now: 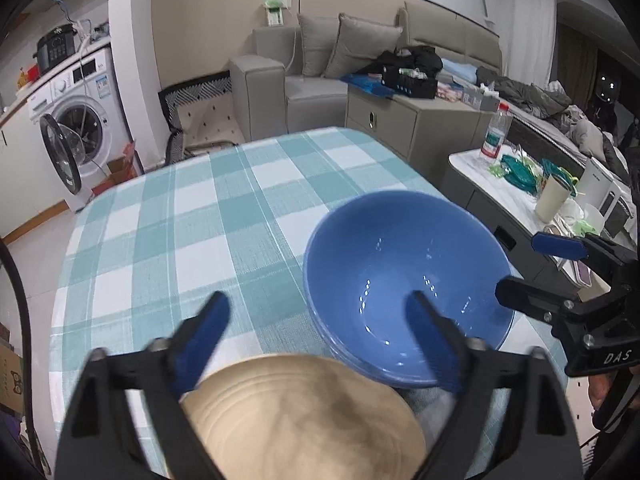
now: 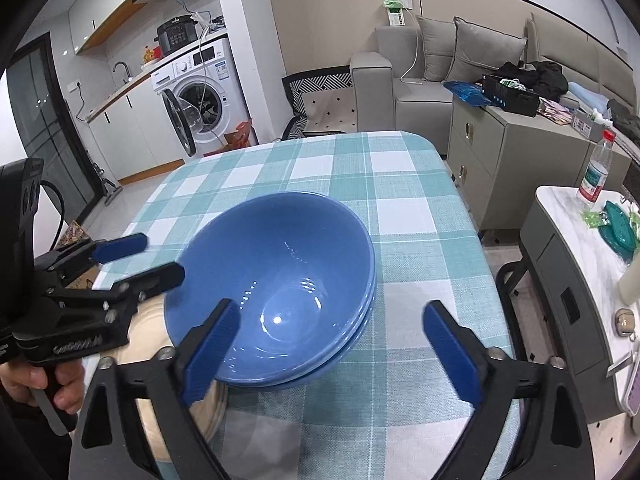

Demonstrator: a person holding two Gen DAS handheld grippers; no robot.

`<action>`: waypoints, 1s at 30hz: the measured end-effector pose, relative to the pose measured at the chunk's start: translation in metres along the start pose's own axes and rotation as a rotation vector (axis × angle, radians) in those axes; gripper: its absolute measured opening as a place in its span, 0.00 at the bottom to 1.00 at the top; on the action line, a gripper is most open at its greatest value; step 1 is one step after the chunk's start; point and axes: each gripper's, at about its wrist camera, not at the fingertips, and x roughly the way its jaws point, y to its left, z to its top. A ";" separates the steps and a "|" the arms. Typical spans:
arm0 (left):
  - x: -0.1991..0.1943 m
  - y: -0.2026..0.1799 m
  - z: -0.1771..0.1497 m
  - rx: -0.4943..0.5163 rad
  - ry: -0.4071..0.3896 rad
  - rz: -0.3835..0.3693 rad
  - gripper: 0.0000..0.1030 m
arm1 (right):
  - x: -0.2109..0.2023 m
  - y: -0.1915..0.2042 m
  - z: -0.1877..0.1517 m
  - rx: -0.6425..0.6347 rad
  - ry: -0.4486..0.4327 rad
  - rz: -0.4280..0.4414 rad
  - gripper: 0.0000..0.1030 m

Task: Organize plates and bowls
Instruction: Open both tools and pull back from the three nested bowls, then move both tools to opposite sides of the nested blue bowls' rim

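A stack of blue bowls (image 1: 404, 280) (image 2: 272, 280) stands on the teal checked tablecloth (image 1: 200, 220) (image 2: 400, 184). Just beside it, toward the near edge, lies a stack of beige plates (image 1: 304, 416) (image 2: 152, 344). My left gripper (image 1: 316, 308) (image 2: 160, 258) hangs open over the plates, its right finger above the bowls' near rim and gripping nothing. My right gripper (image 2: 332, 312) (image 1: 520, 266) is open too. Its left finger reaches over the bowls' near rim and its right finger is over bare cloth. No pad presses on the bowls.
A low side table (image 2: 568, 216) at the right carries a plastic bottle (image 2: 596, 172), a cup (image 1: 552, 198) and teal lids. Beyond the table are a grey cabinet (image 2: 512, 148), a sofa (image 1: 320, 80) and a washing machine (image 2: 200, 92) with its door open.
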 end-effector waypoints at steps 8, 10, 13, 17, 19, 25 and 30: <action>-0.008 0.003 0.000 -0.003 -0.029 0.004 0.95 | -0.003 0.004 -0.001 -0.017 -0.022 0.027 0.99; -0.009 0.005 -0.001 -0.005 -0.030 0.008 0.95 | -0.003 0.005 -0.002 -0.020 -0.025 0.032 0.99; -0.014 0.007 -0.004 -0.007 -0.032 0.018 0.95 | -0.005 0.005 -0.004 -0.024 -0.032 0.037 0.99; -0.023 0.011 -0.011 -0.016 -0.043 0.030 0.95 | -0.009 0.004 -0.006 -0.031 -0.044 0.054 0.99; -0.029 0.014 -0.015 -0.022 -0.049 0.044 0.95 | -0.012 0.004 -0.008 -0.038 -0.055 0.057 0.99; -0.047 0.029 -0.031 -0.066 -0.080 0.092 0.95 | -0.020 0.001 -0.012 -0.038 -0.083 0.084 0.99; -0.057 0.038 -0.047 -0.088 -0.094 0.134 0.95 | -0.026 0.004 -0.018 -0.054 -0.095 0.100 0.99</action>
